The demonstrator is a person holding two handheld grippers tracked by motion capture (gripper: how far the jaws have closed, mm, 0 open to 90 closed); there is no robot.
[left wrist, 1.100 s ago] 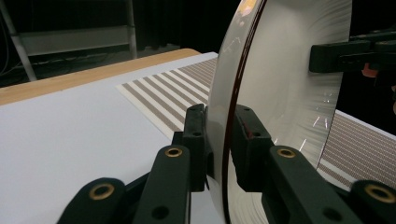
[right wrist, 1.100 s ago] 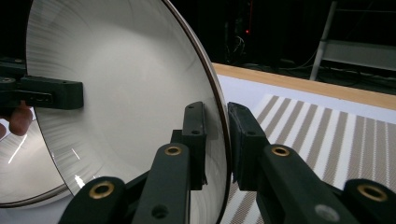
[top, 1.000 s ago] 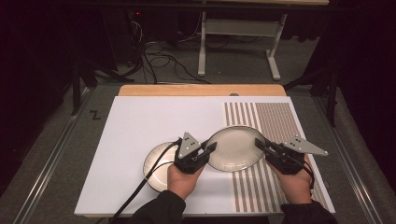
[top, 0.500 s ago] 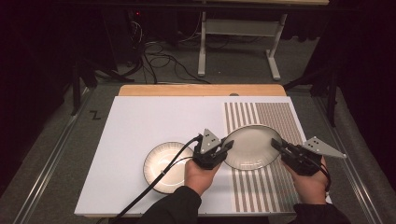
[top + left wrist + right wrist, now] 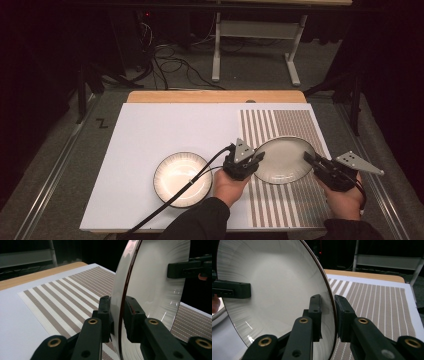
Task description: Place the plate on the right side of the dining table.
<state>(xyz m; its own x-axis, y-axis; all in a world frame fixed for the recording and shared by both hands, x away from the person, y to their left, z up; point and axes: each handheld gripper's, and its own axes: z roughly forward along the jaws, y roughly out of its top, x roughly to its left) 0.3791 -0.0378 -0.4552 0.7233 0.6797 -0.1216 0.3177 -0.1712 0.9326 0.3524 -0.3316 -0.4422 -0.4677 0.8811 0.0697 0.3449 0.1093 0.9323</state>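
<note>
A white plate with a dark rim (image 5: 285, 159) is over the striped placemat (image 5: 280, 125), held by two opposite edges. My left gripper (image 5: 255, 160) is shut on its left rim and my right gripper (image 5: 310, 159) on its right rim. In the left gripper view the jaws (image 5: 117, 312) pinch the rim of the plate (image 5: 155, 277), with the other gripper's jaw at the far edge. The right gripper view shows its jaws (image 5: 327, 307) clamped on the plate (image 5: 269, 282) too. I cannot tell whether the plate touches the mat.
A second white plate with a ribbed rim (image 5: 182, 179) lies on the white table cover (image 5: 165, 130), left of the held one; the left gripper's cable crosses it. The wooden table edge (image 5: 215, 96) runs along the back, with dark floor, cables and a metal stand beyond.
Both grippers have carried the plate to the right, from beside the second plate to above the striped placemat. The second plate has stayed put and now lies fully uncovered.
</note>
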